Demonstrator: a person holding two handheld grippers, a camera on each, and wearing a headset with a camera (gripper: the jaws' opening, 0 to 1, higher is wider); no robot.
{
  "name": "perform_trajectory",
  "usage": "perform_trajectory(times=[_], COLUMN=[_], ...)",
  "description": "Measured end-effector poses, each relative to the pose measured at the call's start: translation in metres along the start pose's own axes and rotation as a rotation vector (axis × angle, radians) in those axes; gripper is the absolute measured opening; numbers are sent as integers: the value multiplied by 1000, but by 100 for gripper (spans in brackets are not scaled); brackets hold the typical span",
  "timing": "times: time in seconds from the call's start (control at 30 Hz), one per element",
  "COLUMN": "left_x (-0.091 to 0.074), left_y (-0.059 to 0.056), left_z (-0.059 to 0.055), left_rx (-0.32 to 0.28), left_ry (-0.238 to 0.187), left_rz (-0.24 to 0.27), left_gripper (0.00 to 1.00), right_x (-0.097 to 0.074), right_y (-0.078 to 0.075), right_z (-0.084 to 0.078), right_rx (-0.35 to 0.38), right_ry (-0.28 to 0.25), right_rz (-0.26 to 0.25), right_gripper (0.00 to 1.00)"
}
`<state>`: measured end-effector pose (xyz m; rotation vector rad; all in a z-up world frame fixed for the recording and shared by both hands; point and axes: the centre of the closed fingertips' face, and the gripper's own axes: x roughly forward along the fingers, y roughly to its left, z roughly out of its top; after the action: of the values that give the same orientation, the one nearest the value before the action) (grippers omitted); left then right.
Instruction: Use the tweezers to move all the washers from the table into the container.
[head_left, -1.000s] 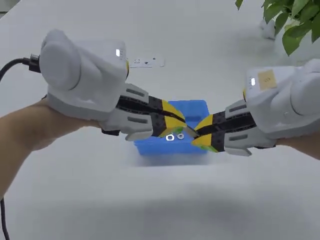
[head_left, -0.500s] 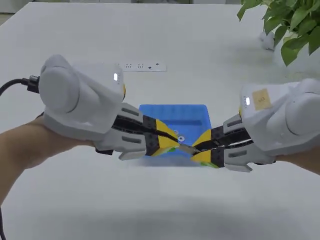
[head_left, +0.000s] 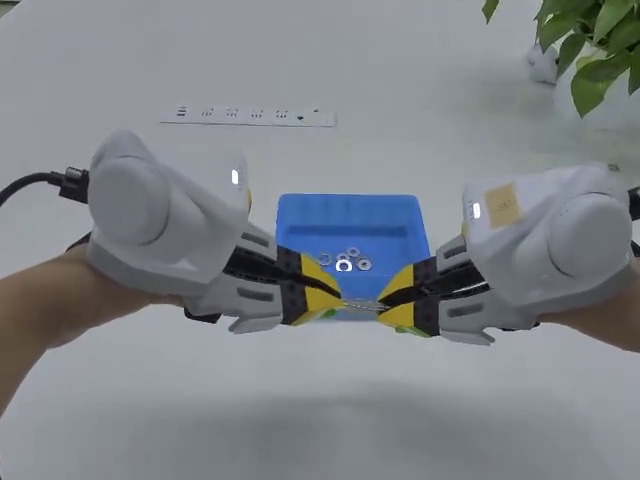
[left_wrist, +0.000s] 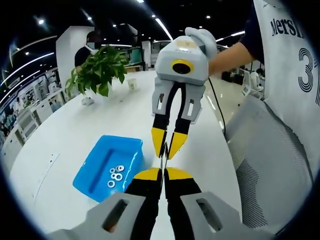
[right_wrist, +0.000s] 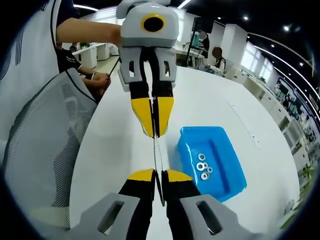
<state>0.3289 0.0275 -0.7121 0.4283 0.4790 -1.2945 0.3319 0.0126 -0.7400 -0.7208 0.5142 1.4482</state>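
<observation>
- My left tool (head_left: 322, 293) reaches in from the left. Its yellow-tipped jaws are pressed together on one end of the tweezers (right_wrist: 156, 150).
- My right tool (head_left: 392, 302) faces it from the right, nearly tip to tip. Its jaws are likewise clamped together on the other end of the tweezers.
- The tweezers run as a thin metal strip straight from one pair of tips to the other. I cannot tell which end is the pointed one.
- Both tools hang above the white worktop (head_left: 330, 425), not resting on it. In the head view their tips meet just over the near edge of the container (head_left: 300, 225).
- The container is a shallow blue tray that sits flat on the worktop, just beyond the tweezers.
- The washers (head_left: 346, 262) lie in a small cluster on the container's floor, around its middle. Several of them touch one another.
- A white power strip (head_left: 250, 115) lies flat on the worktop, well beyond the container on the far side.
- A leafy green plant (head_left: 590, 45) stands at the far right corner.
- In the left gripper view, a grey mesh chair (left_wrist: 270, 165) stands at the near edge of the worktop. A person in a white printed shirt is right beside it.
</observation>
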Motion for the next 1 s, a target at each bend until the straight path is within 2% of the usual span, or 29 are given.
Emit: perform_trajectory(times=[0.17, 0.3, 0.4, 0.53, 0.7, 0.83, 1.0], left_x=[8, 16, 22, 25, 31, 35, 35], left_y=[2, -1, 2, 9, 15, 15, 14], left_z=[-19, -30, -44, -55, -65, -72, -74], left_rx=[-29, -53, -83, -114, -129, -138, -149], left_ry=[38, 41, 61, 78, 96, 115, 120], left_rz=[8, -7, -1, 15, 25, 15, 19], left_gripper=[5, 5, 5, 5, 5, 5, 6], right_x=[9, 20, 31, 41, 51, 53, 56], right_y=[4, 1, 0, -1, -2, -4, -2], right_z=[-9, -18, -26, -34, -38, -39, -45], right_rx=[19, 44, 32, -7, -12, -6, -13], right_ry=[18, 25, 51, 80, 87, 86, 112], right_rz=[25, 36, 47, 56, 74, 75, 81], right_gripper=[8, 8, 8, 8, 8, 8, 9])
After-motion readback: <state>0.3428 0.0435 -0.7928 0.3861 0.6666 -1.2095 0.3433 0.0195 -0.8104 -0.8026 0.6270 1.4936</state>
